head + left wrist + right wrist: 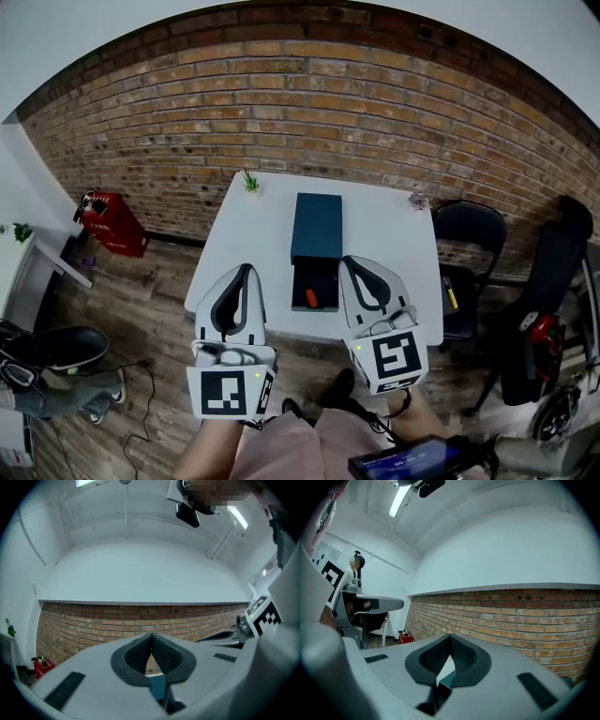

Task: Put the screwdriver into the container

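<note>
Head view: left gripper and right gripper, both pressed together and empty, flank container on counter. Orange screwdriver apparently lies in container's open near compartment. Best now: draw 2 grippers straight back, no nudging container.

Left gripper: the jaws are seen closed, tips touching, with nothing gripped between the ribbed pads.
Container: a dark teal strip is glimpsed through the gap below the tips, beyond the jaws.
Brick wall: seen straight ahead, topped by a white wall.
Right gripper: seen at the right edge, with its marker cube partly shown.
Red object: set low at the left, by the brick wall.
Plant: a small green sprig is seen at the far left edge.
Light: a lit strip is seen on the ceiling, upper right.
</note>
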A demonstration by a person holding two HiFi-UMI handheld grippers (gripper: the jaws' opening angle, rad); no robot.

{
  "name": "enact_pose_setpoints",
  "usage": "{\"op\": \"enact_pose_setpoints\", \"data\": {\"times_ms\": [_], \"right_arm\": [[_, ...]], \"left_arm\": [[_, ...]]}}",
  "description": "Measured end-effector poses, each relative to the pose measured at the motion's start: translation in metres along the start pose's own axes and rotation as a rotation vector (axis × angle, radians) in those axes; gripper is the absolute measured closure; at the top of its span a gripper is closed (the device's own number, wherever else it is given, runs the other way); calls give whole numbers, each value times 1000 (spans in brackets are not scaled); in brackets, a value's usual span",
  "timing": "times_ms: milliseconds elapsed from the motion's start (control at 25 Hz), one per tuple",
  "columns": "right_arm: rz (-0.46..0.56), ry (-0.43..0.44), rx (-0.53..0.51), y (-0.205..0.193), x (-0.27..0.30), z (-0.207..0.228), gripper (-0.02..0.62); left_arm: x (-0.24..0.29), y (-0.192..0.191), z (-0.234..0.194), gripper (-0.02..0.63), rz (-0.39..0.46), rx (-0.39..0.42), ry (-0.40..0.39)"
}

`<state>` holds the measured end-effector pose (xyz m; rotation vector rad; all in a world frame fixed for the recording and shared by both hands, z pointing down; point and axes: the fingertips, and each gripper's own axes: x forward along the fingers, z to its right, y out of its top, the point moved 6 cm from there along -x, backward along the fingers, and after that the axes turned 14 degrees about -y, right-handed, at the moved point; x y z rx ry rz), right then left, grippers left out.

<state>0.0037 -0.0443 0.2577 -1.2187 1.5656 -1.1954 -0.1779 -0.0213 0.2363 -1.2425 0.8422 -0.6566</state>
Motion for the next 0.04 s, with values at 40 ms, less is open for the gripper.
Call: {"op": "enact_pose_setpoints", "data": {"times_ms": [40], "right_arm": [[2, 0, 0, 1, 1, 0, 597]], "left_arm": [[1, 0, -1, 594, 0, 0, 0]]}}
